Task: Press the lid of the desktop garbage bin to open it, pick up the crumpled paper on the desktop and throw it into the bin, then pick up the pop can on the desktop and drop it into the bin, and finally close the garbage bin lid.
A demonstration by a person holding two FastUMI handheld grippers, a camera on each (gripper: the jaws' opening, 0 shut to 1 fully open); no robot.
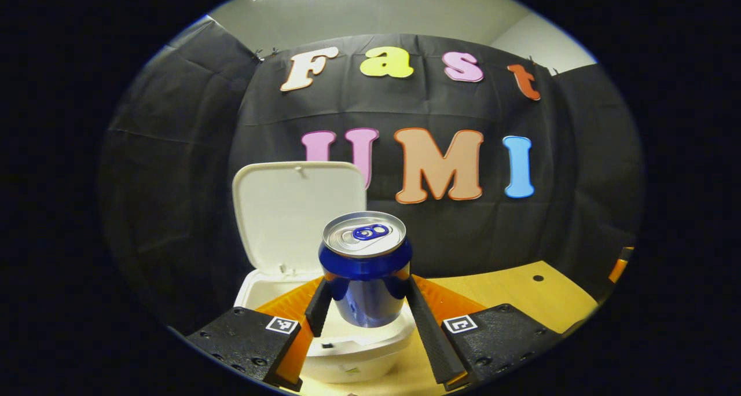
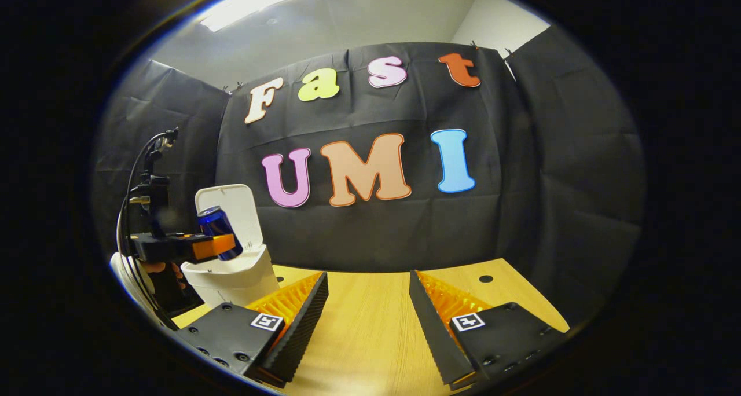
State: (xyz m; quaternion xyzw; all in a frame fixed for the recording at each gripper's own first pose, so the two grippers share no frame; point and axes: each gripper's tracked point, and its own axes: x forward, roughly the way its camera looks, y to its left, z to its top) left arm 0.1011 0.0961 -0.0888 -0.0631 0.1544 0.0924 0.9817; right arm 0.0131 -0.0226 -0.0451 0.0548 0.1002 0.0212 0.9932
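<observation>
Left tool (image 1: 365, 303): clenched on the pop can, 1 finger on each side of its lower body; seen from the side in the right gripper view (image 2: 223, 246), held up in front of the raised lid.
Pop can (image 1: 366, 268): blue body, silver top with blue pull tab; upright, lifted above the open mouth of the bin; in the right gripper view (image 2: 215, 223) tilted slightly, against the lid's inner face.
Right tool (image 2: 368, 312): released, fingers spread wide with nothing between them, low over bare worktop, well apart from the bin.
Worktop (image 2: 370, 321): pale wood grain; 2 small dark round holes toward its far edge.
Garbage bin (image 1: 347, 355): white, rounded body, standing on the worktop directly below the can; at far left in the right gripper view (image 2: 231, 280).
Lid (image 1: 295, 211): white, swung up and standing near upright behind the can.
Crumpled paper: cannot tell where it lies.
Hand (image 2: 165, 267): partly visible below the left tool, gripping its handle; black cables looping above.
Backdrop: black cloth wall.
</observation>
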